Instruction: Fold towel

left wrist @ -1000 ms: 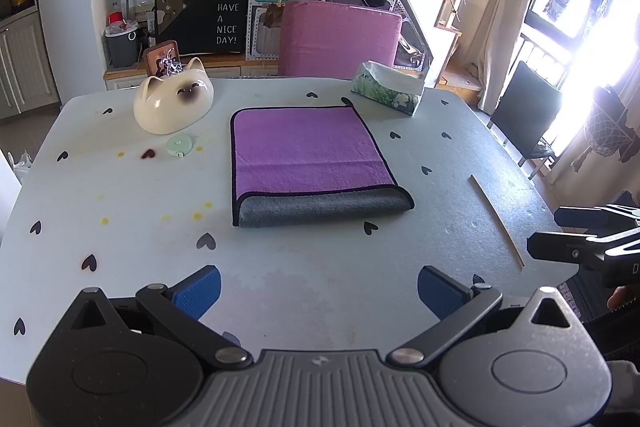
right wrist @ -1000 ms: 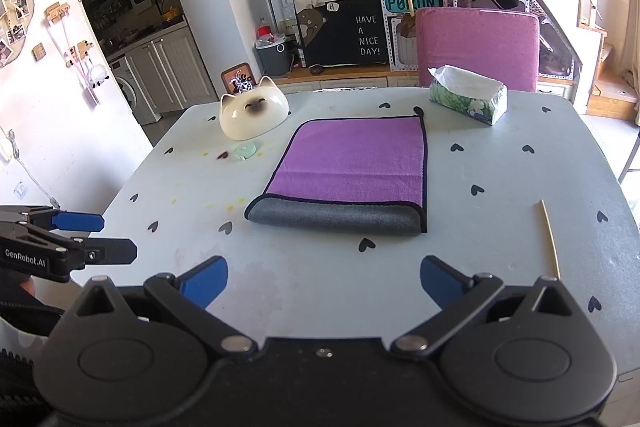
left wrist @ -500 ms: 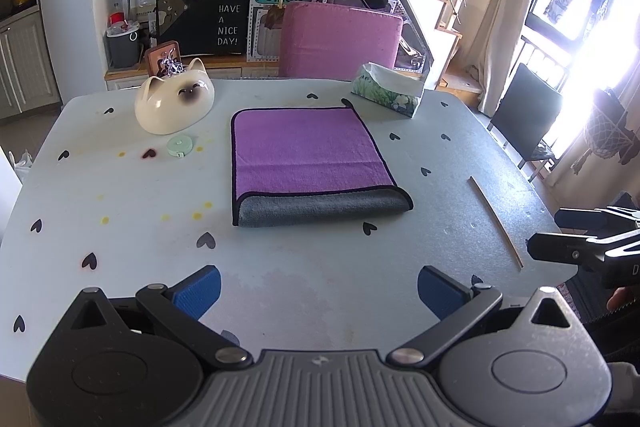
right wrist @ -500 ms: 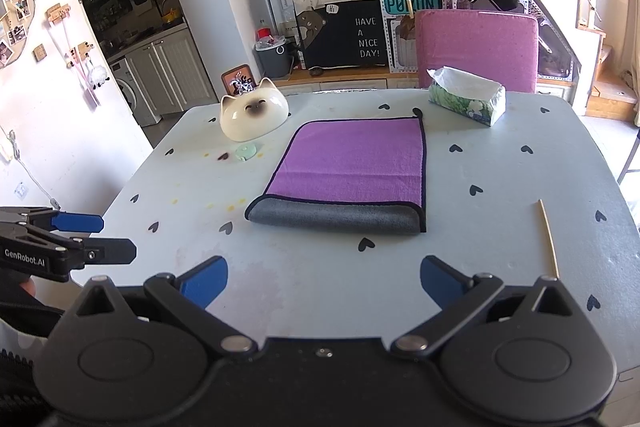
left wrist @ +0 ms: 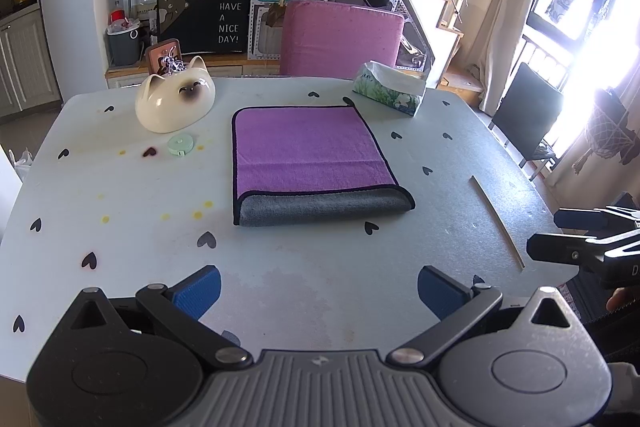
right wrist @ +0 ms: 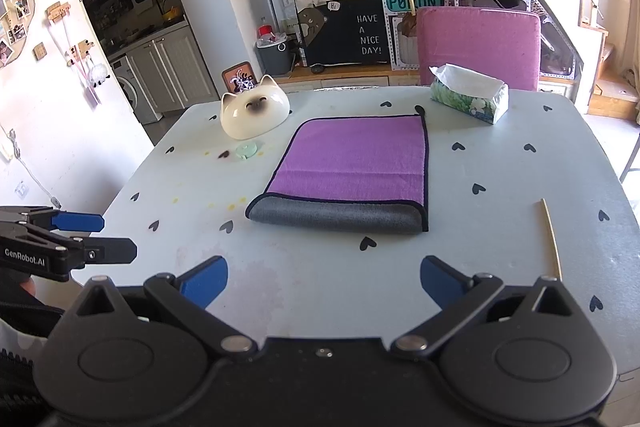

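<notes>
Left gripper (left wrist: 318, 286) spread wide, nothing in it, hanging above the near edge of the table (left wrist: 120, 227). Right gripper (right wrist: 323, 275) same: wide, empty, just beside the left one. Both well short of the towel (left wrist: 308, 147).

Towel lies mid-table, already folded once: purple face up, grey underside showing at the rounded fold nearest the grippers. Looks like soft, light microfibre, limp, so I'd expect it to sag and drag if lifted by one point. Best hold is probably the two corners of one side edge, one gripper each, pinching both layers, then carry across.

Tissue box (left wrist: 388, 89) sits near the far right corner, cat bowl (left wrist: 174, 101) far left; thin stick (left wrist: 496, 221) right.
</notes>
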`<state>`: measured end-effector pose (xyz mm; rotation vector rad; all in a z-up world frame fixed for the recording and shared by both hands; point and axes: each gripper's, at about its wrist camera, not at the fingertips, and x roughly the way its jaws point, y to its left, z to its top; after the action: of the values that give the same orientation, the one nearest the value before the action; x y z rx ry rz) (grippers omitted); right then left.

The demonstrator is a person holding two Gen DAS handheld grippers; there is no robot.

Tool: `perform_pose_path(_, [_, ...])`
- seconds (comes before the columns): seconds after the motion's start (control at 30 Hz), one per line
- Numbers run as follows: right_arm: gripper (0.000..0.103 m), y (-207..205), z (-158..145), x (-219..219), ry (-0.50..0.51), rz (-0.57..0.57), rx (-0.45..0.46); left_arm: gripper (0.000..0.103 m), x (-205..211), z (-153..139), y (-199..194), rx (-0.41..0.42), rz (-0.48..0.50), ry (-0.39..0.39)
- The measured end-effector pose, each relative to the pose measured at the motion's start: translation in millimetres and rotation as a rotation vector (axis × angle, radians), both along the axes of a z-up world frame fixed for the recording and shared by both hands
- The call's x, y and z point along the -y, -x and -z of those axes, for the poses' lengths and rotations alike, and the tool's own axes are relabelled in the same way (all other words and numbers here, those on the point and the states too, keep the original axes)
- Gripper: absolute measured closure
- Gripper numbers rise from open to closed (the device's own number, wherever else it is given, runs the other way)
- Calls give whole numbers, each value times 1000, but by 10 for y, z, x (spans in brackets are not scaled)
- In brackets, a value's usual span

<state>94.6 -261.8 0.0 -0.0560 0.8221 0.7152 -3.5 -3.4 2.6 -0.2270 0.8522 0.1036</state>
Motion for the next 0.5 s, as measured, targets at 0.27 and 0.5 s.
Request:
perform_pose_path(0.27, [0, 6, 12, -15, 0, 0, -1, 0, -7, 8, 0, -1, -1, 0])
perform_pose_path(0.5, [0, 10, 28, -29, 0, -2, -2, 0, -12, 7, -5, -1, -1, 1])
